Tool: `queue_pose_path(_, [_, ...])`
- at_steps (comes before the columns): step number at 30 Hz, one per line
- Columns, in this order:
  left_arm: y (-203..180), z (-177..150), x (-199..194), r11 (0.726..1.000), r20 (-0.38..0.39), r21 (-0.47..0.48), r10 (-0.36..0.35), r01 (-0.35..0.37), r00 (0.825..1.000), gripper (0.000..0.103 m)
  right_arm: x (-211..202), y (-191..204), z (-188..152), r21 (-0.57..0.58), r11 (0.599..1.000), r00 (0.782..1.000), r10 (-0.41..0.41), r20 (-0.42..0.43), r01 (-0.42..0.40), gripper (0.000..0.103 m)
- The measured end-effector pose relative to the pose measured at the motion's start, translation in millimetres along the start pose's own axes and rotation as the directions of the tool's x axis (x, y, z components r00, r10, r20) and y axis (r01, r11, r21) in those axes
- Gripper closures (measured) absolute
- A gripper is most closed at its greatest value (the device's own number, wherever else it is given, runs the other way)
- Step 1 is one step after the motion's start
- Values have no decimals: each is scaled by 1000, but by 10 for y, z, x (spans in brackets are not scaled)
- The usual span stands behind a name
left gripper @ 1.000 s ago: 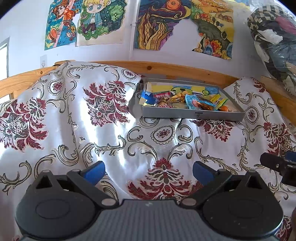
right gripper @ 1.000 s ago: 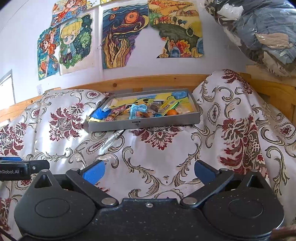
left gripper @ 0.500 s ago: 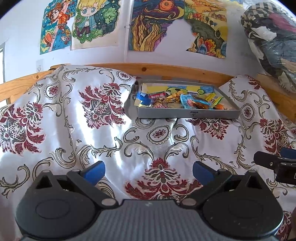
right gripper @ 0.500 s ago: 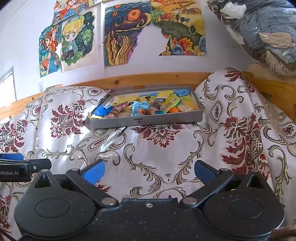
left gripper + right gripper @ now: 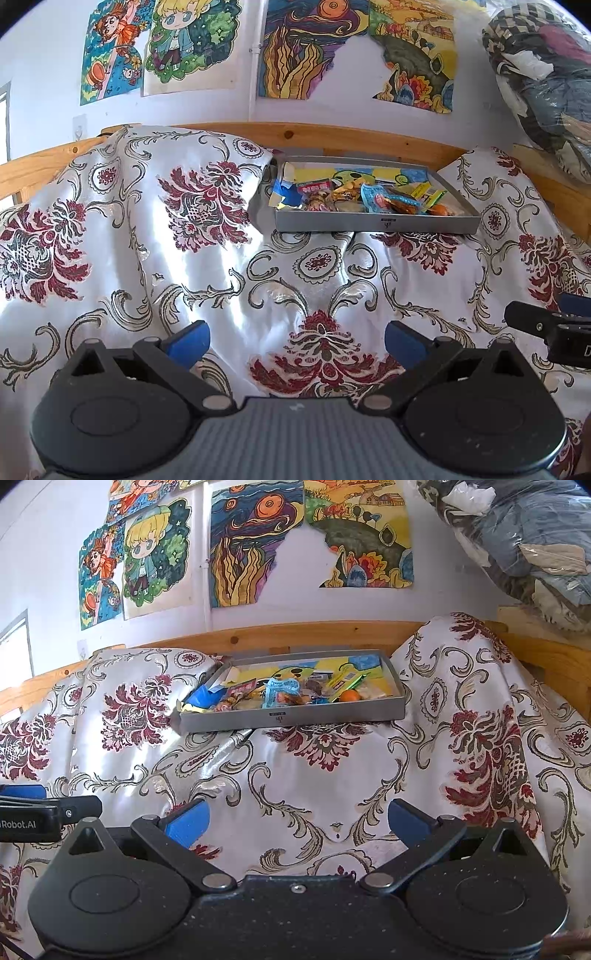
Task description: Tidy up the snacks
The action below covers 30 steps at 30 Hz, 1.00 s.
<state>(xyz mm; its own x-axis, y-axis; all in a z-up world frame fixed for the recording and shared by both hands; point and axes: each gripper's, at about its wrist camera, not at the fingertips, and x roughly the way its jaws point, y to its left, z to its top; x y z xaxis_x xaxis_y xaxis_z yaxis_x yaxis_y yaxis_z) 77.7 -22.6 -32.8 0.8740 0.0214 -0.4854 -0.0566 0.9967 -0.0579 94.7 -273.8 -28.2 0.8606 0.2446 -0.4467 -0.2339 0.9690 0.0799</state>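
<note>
While both tools hover over the floral cloth [image 5: 221, 266], the left gripper [image 5: 297, 341] is spread wide, gripping nothing. Ahead, well apart, the grey tray [image 5: 295, 716] holds the snacks [image 5: 280, 694]; the right gripper [image 5: 298, 819] gapes empty too.

Our left gripper [image 5: 296, 341] and right gripper [image 5: 297, 821] are black with blue fingertip pads [image 5: 186, 822] and silver screws.
</note>
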Motion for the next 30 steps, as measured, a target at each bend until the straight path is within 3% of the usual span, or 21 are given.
queue_pose_path(30, [-17, -13, -25, 1000, -2, 12, -3, 3, 1000, 1, 14, 10, -9, -2, 1000, 1000, 0, -5, 0, 1])
